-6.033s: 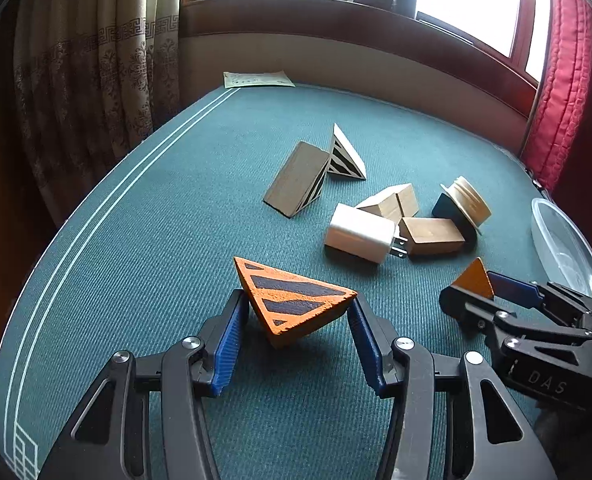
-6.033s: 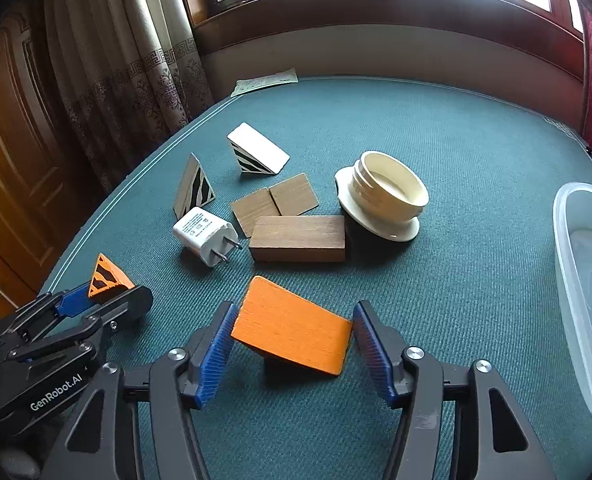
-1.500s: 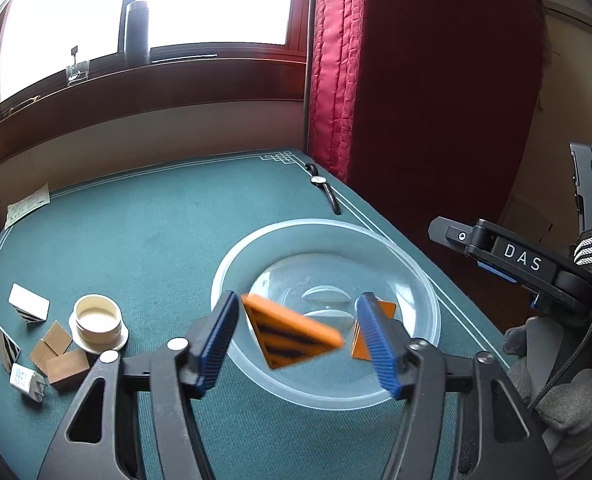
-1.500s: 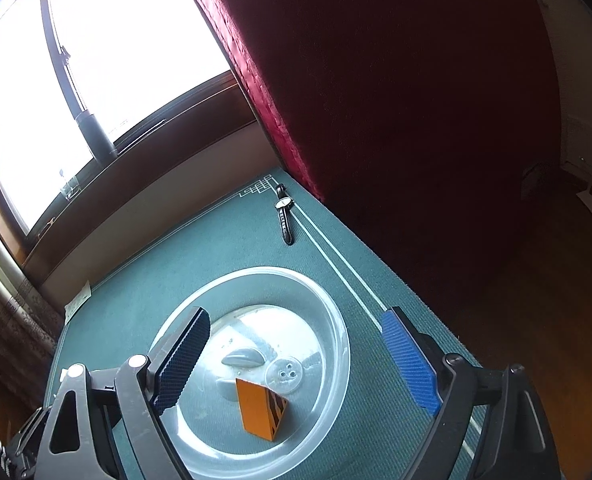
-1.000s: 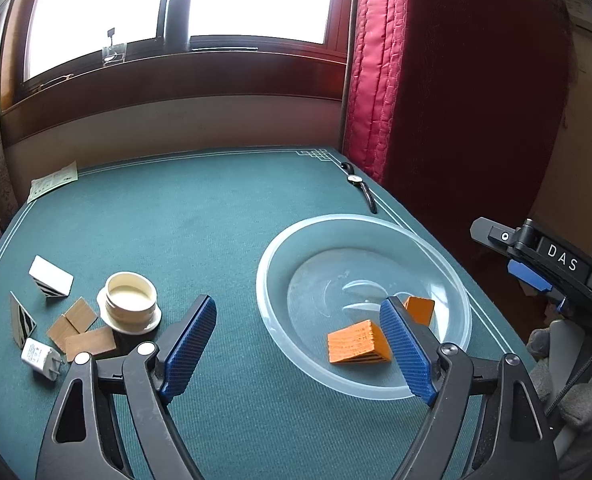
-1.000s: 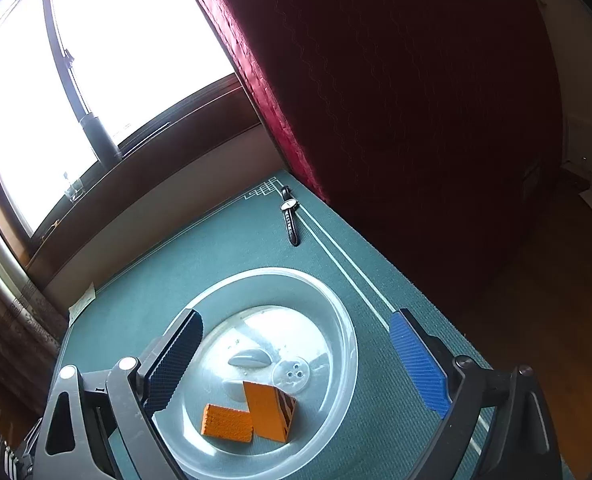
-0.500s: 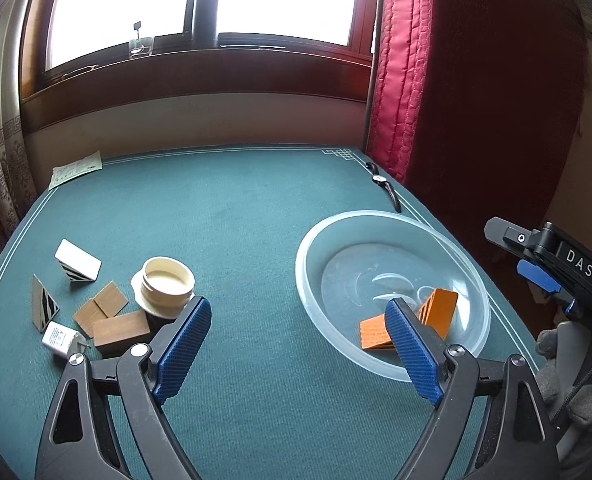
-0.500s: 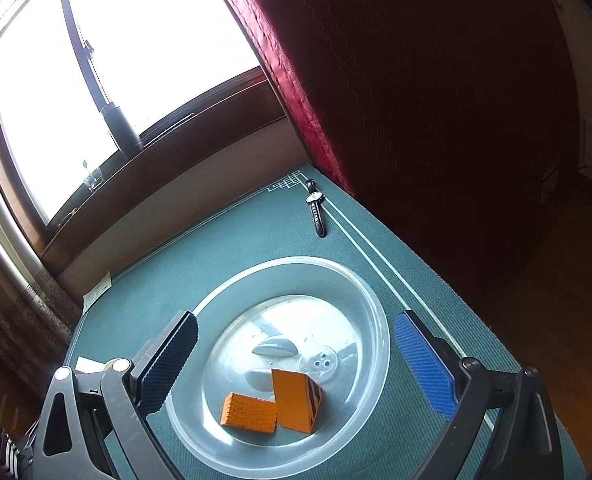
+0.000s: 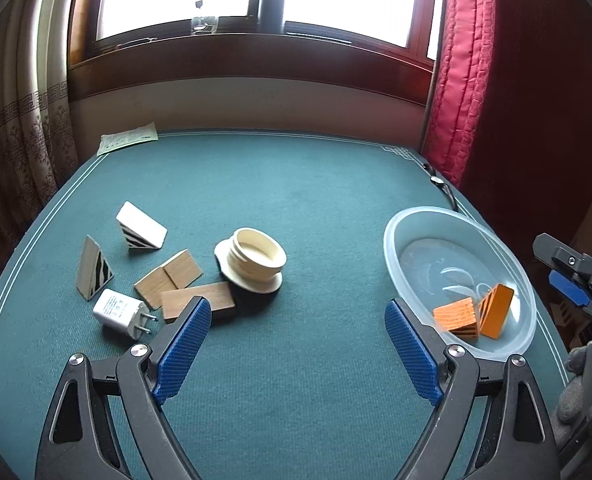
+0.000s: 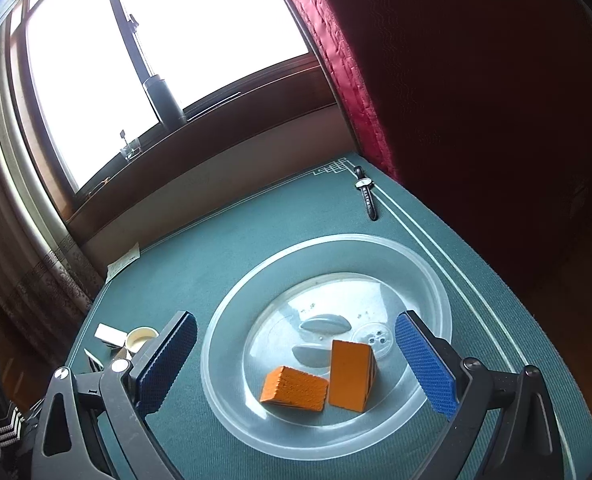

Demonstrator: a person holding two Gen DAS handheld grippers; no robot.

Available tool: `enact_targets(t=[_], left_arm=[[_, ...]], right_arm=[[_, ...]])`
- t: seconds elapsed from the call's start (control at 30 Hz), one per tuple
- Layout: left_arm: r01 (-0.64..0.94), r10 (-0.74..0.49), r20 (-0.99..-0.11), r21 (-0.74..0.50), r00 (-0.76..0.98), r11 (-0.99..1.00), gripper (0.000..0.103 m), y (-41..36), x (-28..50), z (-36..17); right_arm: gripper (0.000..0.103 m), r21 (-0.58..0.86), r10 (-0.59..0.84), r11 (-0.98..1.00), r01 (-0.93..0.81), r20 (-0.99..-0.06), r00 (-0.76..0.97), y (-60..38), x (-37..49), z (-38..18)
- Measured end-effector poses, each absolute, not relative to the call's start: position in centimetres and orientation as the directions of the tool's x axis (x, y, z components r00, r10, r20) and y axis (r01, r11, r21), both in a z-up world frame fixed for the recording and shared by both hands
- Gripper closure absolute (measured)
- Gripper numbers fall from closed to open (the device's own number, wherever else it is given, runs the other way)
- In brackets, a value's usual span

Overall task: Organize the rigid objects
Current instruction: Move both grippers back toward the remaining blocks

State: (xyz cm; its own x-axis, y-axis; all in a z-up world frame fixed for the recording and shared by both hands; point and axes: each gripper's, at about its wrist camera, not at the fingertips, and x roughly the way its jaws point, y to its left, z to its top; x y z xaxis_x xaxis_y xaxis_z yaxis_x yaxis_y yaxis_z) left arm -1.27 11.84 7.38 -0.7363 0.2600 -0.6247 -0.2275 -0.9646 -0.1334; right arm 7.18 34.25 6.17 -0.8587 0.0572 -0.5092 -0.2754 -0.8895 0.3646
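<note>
Both claws gape wide and empty: between the right gripper (image 10: 292,360) fingers lie two orange wedges (image 10: 296,388) in the clear bowl (image 10: 436,280), a wristwatch (image 10: 366,192) beyond, while only past the left gripper (image 9: 296,340) show the wooden blocks (image 9: 196,300), charger (image 9: 120,314) and cream ring (image 9: 256,258).
</note>
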Motion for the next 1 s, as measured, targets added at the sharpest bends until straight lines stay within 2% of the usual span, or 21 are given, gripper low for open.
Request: enact_targets(t=[0.47,0.73,1.0], left_arm=[[-0.049,0.125,-0.646,-0.134,-0.753,-0.99,0.014,4.2,-2.0,6.0],[0.028,0.05,-0.666,-0.107,-0.745,-0.994,0.014,1.4,-2.8,4.8],[0.011,0.022,-0.693,-0.043,-0.721,-0.999,0.014,1.0,-4.2,3.5]], right_arm=[[0.002,0.297,-0.039,-0.945,-0.137,-0.518,-0.854,28.3,6.8,5.6],[0.002,0.238,-0.106,-0.971,-0.035,-0.555,-0.825,23.9,6.3,4.1],[0.002,0.192,-0.162,-0.98,0.055,-0.606,-0.779,20.3,6.1,2.2]])
